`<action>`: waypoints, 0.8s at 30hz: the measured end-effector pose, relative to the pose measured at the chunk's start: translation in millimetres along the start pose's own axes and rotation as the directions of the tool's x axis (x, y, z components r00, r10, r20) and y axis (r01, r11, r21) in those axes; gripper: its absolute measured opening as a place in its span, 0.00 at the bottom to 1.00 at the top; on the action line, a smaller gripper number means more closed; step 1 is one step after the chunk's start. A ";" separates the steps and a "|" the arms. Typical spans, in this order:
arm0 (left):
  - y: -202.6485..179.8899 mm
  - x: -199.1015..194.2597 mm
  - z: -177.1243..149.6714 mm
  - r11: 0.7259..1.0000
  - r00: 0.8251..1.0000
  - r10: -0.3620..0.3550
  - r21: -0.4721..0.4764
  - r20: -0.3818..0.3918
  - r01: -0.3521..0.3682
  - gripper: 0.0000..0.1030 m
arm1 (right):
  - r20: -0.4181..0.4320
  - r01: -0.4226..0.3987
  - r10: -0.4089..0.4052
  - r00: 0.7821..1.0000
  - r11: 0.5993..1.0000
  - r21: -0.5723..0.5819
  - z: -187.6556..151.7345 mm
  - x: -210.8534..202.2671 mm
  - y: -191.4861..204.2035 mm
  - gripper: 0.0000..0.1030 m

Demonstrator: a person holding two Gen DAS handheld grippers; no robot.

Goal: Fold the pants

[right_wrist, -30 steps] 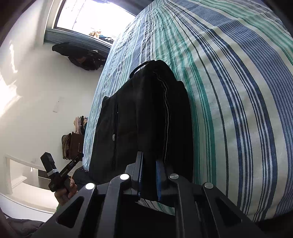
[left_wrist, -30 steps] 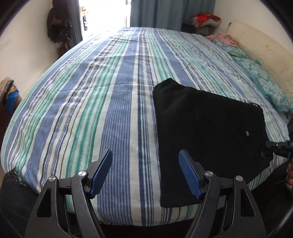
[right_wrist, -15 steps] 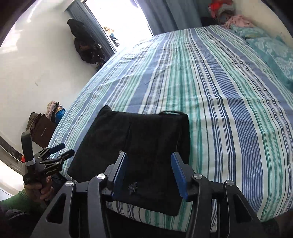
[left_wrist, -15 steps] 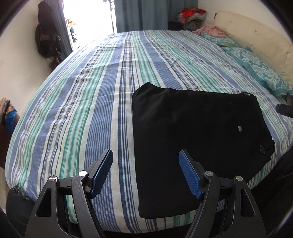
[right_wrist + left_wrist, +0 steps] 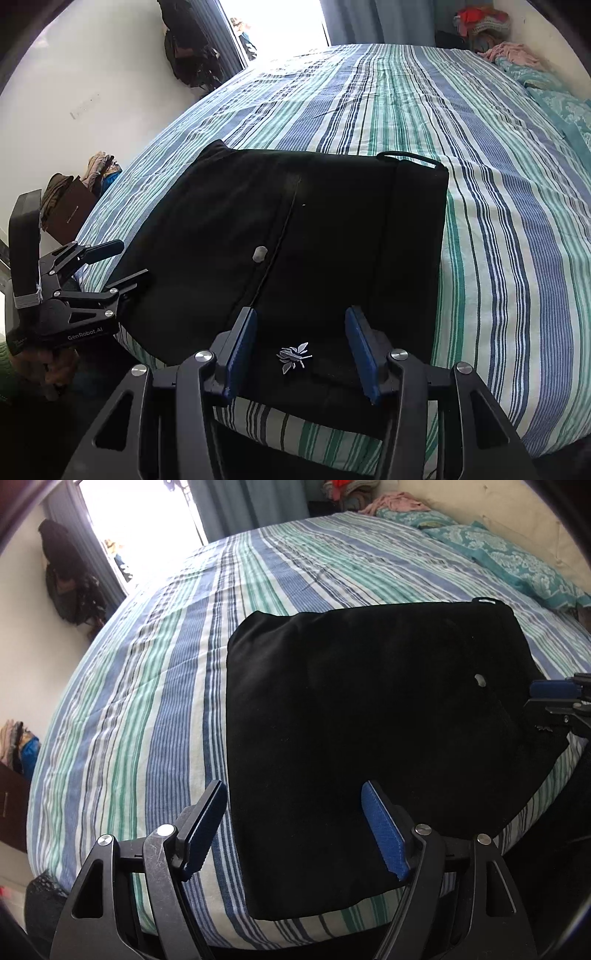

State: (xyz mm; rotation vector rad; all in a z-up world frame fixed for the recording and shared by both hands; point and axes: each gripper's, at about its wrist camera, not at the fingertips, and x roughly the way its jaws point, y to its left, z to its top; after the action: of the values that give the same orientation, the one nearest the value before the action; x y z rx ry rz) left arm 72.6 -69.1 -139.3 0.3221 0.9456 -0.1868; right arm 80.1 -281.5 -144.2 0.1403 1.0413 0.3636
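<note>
The black pants lie folded into a flat rectangle near the bed's front edge; they also show in the right wrist view. My left gripper is open and empty, above the fold's near left corner. My right gripper is open and empty, just above the fold's near edge by a small silver emblem. The left gripper also shows in the right wrist view, open beside the fold's left edge. The right gripper's fingertips show at the right edge of the left wrist view.
The bed has a blue, green and white striped sheet. Teal pillows lie at the far right by the wall. Clothes hang on the left wall. A clothes pile on brown furniture stands beside the bed.
My right gripper has let go of the pants, opened and risen to level. The pants now lie flat. My left gripper has shifted right, closer to the fold, still open.
</note>
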 end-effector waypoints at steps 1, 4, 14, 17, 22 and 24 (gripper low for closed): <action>2.3 -4.4 2.3 1.000 1.000 -0.008 -0.012 0.003 0.008 0.75 | 0.002 -0.001 0.001 1.000 1.000 0.007 6.5 -5.0 1.2 0.49; 13.1 -16.9 11.9 0.997 0.999 -0.025 -0.065 0.034 0.027 0.75 | 0.080 -0.015 0.017 0.997 1.000 -0.025 34.7 -28.3 12.3 0.49; 10.2 0.8 2.7 0.999 0.999 -0.006 -0.051 -0.035 0.004 0.75 | 0.020 0.103 -0.103 0.995 0.994 -0.028 87.2 30.5 -6.6 0.55; 6.4 0.4 -2.6 0.999 1.000 -0.004 -0.046 -0.025 0.003 0.76 | -0.012 0.093 -0.093 0.996 0.995 0.020 72.3 44.8 -25.9 0.55; 22.5 -16.8 2.0 0.994 0.999 -0.032 -0.108 -0.006 0.031 0.76 | 0.060 0.055 -0.058 0.997 0.997 0.053 63.6 3.5 -23.6 0.54; 32.7 -21.9 3.6 0.988 0.999 -0.049 -0.148 -0.005 0.048 0.76 | 0.098 0.035 -0.039 0.994 0.999 0.042 54.1 -21.4 -14.8 0.54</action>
State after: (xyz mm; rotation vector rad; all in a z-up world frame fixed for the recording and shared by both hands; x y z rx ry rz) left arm 72.5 -39.4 -113.3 0.1629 0.9707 -0.1588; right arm 120.5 -299.9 -103.8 0.1725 0.9530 0.2992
